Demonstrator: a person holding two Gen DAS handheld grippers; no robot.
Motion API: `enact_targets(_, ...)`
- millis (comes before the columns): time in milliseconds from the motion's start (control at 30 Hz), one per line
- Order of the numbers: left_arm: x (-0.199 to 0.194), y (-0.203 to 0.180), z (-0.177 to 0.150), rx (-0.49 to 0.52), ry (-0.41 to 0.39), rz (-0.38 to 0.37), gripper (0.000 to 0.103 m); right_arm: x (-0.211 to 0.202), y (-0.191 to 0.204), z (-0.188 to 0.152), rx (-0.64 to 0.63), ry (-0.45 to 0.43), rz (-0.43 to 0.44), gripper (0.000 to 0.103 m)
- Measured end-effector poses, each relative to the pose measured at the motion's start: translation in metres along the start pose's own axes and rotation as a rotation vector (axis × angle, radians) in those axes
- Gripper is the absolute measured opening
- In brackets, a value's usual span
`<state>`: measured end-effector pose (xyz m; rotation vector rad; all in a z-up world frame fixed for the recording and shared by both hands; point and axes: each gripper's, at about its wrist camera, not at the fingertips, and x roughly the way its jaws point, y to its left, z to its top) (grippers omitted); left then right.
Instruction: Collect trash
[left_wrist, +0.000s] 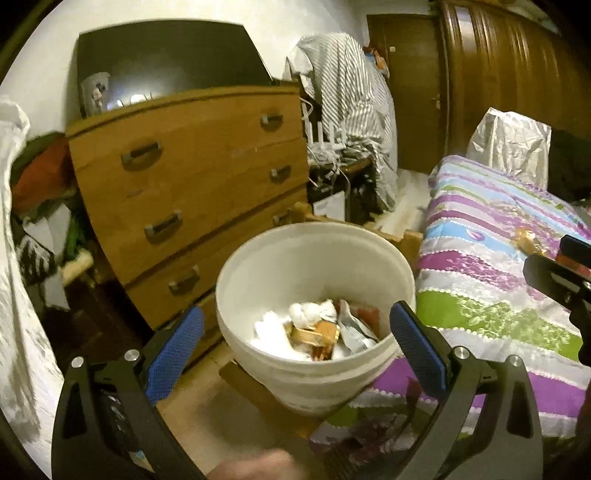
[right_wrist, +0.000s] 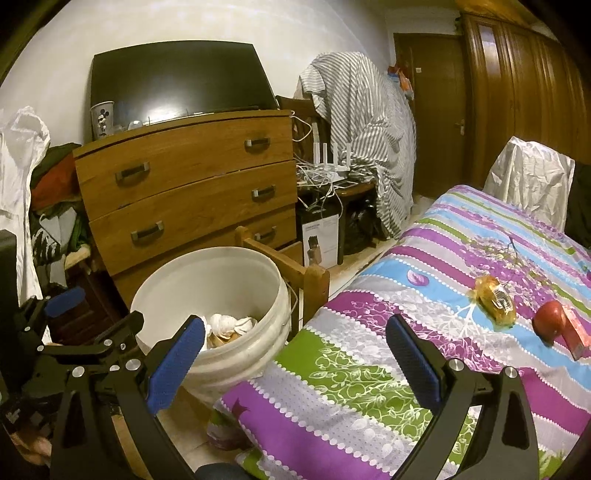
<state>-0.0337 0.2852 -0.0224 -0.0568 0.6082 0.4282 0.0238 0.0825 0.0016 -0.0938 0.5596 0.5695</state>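
A white bucket (left_wrist: 258, 266) stands beside the bed and holds crumpled tissues and wrappers (left_wrist: 321, 328); it also shows in the right wrist view (right_wrist: 177, 284). My left gripper (left_wrist: 295, 339) is open and empty, hovering just above the bucket. My right gripper (right_wrist: 295, 350) is open and empty over the striped bedspread (right_wrist: 443, 258). On the bed to its right lie a yellow wrapper (right_wrist: 495, 299), a red round object (right_wrist: 550, 321) and a small red box (right_wrist: 576, 336). The left gripper (right_wrist: 62, 299) shows at the left edge of the right wrist view.
A wooden chest of drawers (right_wrist: 192, 184) with a dark TV (right_wrist: 177, 77) and a Mickey cup (right_wrist: 101, 118) stands behind the bucket. A wooden bed frame post (right_wrist: 314, 280) sits by the bucket. A router, cables and a draped striped cloth (right_wrist: 362, 129) lie further back.
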Motion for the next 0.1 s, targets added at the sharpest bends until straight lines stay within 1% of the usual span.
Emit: enact_targets(100, 0.0009, 0.0036, -0.0007, -0.020, 0.005, 0.008, 0.097, -0.0017, -0.0014, -0.0006, 0.004, -0.002, -0.003, 0.098)
